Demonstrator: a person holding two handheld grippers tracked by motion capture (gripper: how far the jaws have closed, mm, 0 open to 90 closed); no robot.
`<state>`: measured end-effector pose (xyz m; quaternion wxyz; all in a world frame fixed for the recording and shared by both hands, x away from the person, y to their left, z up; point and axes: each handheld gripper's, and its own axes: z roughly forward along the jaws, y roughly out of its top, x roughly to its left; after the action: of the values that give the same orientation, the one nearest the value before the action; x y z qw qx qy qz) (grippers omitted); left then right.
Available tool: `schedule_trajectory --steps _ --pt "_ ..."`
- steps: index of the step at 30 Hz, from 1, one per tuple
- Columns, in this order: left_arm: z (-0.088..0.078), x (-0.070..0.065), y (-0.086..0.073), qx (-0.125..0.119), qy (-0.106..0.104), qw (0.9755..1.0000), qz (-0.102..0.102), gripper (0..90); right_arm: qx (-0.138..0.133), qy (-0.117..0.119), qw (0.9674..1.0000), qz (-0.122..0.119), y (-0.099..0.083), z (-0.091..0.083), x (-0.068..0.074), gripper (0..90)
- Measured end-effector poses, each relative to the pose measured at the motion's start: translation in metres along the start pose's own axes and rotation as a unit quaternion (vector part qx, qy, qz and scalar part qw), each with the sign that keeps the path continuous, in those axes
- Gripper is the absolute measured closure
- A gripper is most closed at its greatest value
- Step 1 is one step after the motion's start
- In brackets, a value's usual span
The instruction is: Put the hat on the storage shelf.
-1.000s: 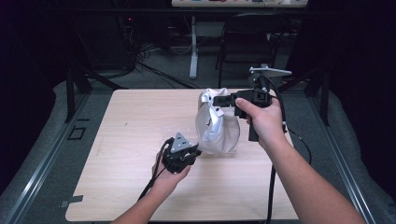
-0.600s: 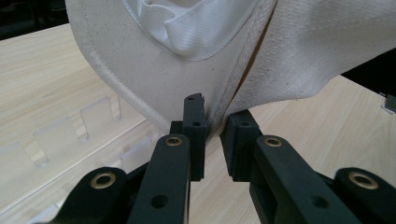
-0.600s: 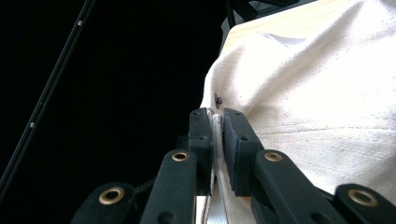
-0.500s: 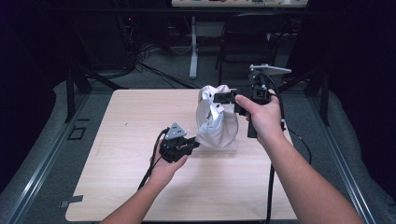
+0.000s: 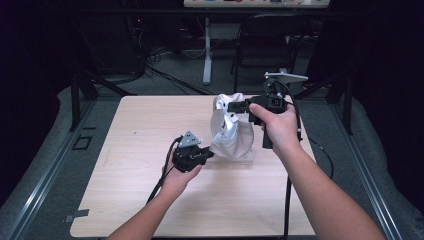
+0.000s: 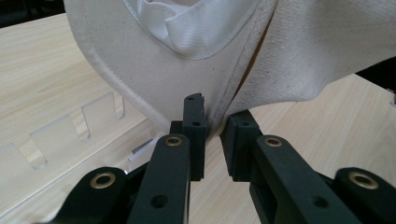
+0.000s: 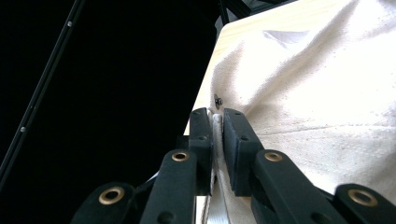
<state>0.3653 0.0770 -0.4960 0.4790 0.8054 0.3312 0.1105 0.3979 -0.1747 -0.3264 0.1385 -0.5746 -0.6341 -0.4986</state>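
The right gripper [image 5: 239, 106], held above the far half of the wooden table [image 5: 125, 200], clamps the top edge of a white cloth bag [image 5: 227, 135], which hangs below it and stands roughly upright, its long axis running from the gripper down to the tabletop. The left gripper [image 5: 207, 154] sits low on the table at the bag's near bottom corner, jaws aimed at the cloth. A clear plastic stand [image 5: 245, 159] lies under the bag's base.

In the left gripper view, the left gripper [image 6: 215, 135] has its jaws nearly together around a fold of the bag [image 6: 140, 79] where the seams meet; whether the pads press the cloth cannot be told. The clear, notched stand [image 6: 60, 140] lies just beside the bag on the table [image 6: 42, 70].

In the right gripper view, the right gripper [image 7: 217, 123] is clenched on the bag's hemmed edge, and the bag [image 7: 327, 93] spreads away from the jaws over the table [image 7: 261, 21].
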Motion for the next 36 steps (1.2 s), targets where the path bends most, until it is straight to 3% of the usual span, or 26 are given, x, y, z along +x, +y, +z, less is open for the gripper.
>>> schedule_trajectory --steps 6,12,17,22,23,25,31,34,36 --pt "0.000 0.001 -0.006 -0.007 0.007 0.9999 -0.003 80.7 0.000 0.004 1.0000 0.008 -0.001 0.003 -0.004 82.1" --pt "-0.002 0.004 -0.017 -0.012 0.017 0.9995 -0.022 81.1 0.008 0.007 0.9999 0.004 -0.004 0.010 -0.004 82.1" --pt "-0.002 0.006 -0.019 -0.007 0.016 0.9993 -0.034 81.4 0.014 0.008 0.9999 0.006 -0.006 0.013 -0.006 82.1" --pt "0.001 0.006 -0.026 -0.001 0.023 0.9993 -0.031 82.1 0.019 0.005 0.9998 0.007 -0.007 0.017 -0.008 82.1" --pt "0.002 0.006 -0.027 -0.002 0.026 0.9988 -0.042 82.4 0.019 0.003 0.9998 0.006 -0.008 0.018 -0.009 82.1" --pt "0.002 0.005 -0.028 0.000 0.029 0.9986 -0.045 82.9 0.020 -0.002 0.9998 0.005 -0.008 0.020 -0.010 82.1" --pt "0.005 0.003 -0.029 0.018 0.043 0.9978 -0.048 84.4 0.022 -0.009 0.9997 0.004 -0.010 0.025 -0.012 82.1" --pt "0.010 0.006 -0.033 0.048 0.048 0.9963 -0.053 84.5 0.030 -0.026 0.9992 -0.006 -0.012 0.030 -0.012 82.1" --pt "0.010 0.007 -0.034 0.045 0.045 0.9964 -0.056 84.6 0.033 -0.032 0.9989 -0.008 -0.013 0.032 -0.012 82.1"
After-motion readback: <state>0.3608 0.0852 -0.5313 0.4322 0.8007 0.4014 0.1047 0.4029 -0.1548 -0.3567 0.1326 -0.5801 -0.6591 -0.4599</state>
